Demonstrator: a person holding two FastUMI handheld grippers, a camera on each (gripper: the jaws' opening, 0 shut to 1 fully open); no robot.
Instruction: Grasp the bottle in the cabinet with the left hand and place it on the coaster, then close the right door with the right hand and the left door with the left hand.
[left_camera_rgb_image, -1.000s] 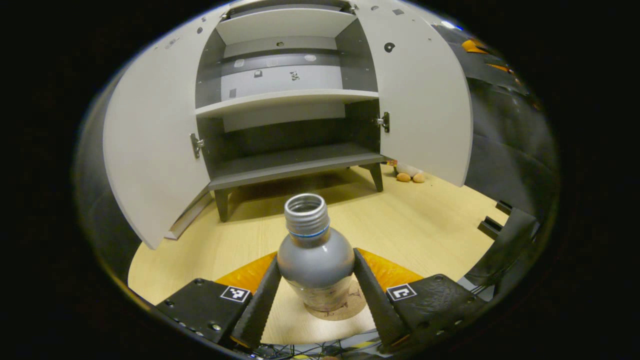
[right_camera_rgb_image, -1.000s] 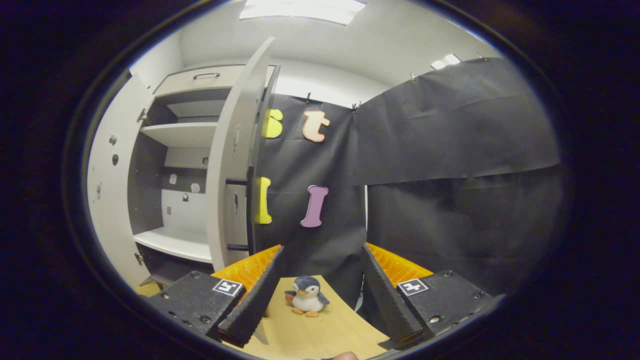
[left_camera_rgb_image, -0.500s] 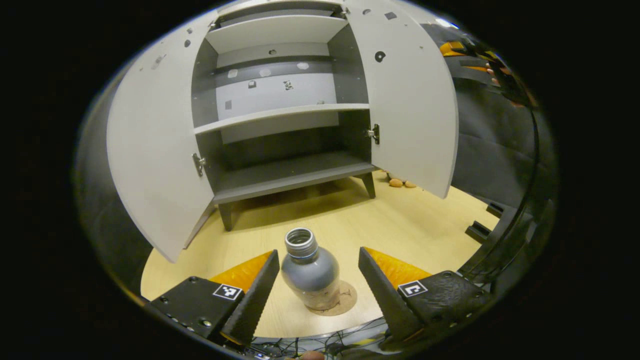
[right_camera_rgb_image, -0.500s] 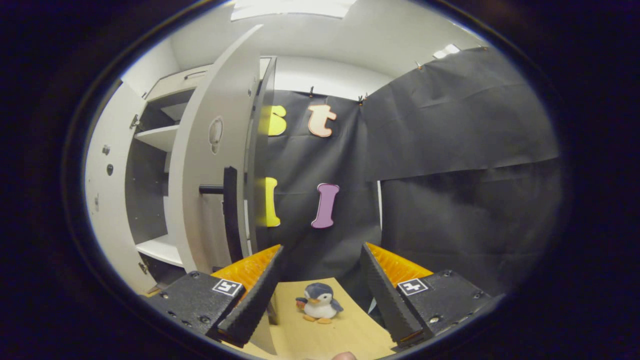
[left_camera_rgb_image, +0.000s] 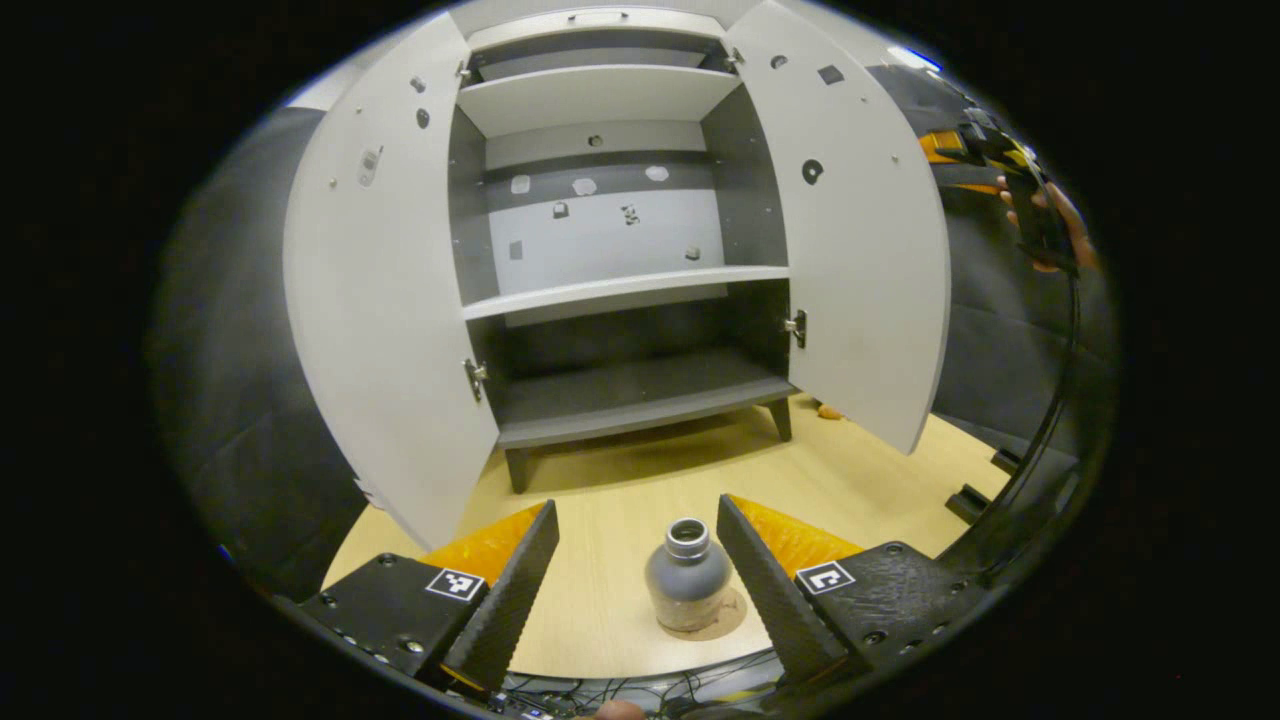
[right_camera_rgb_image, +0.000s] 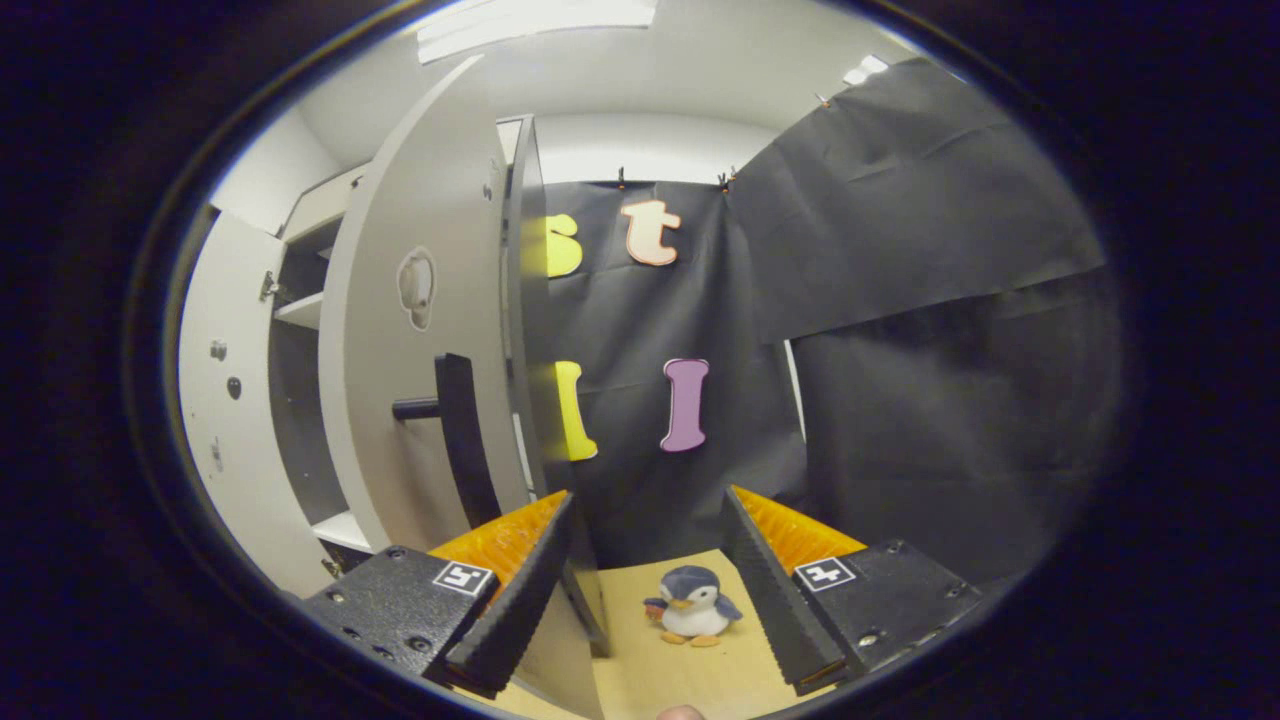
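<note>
The left gripper (left_camera_rgb_image: 637, 560) has drawn back from the bottle (left_camera_rgb_image: 686, 591), which now stands upright on the coaster (left_camera_rgb_image: 722, 621) on the table (left_camera_rgb_image: 620, 500), free between the spread fingers. Both cabinet (left_camera_rgb_image: 610, 260) doors hang open. The right gripper (right_camera_rgb_image: 645, 560), fingers apart and holding nothing, sits just beside the right door (right_camera_rgb_image: 430, 330) and its handle (right_camera_rgb_image: 455, 420), with a toy penguin (right_camera_rgb_image: 690, 606) ahead.

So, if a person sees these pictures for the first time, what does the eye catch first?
Probably the tall grey cabinet with both doors wide open and its shelves bare, standing on the wooden floor. Next, the small grey bottle, uncapped and upright on a round coaster, between the fingers of the open left tool but not touched by them. In the right gripper view, a toy penguin sits on the floor beyond the open right tool, beside the right door.
</note>
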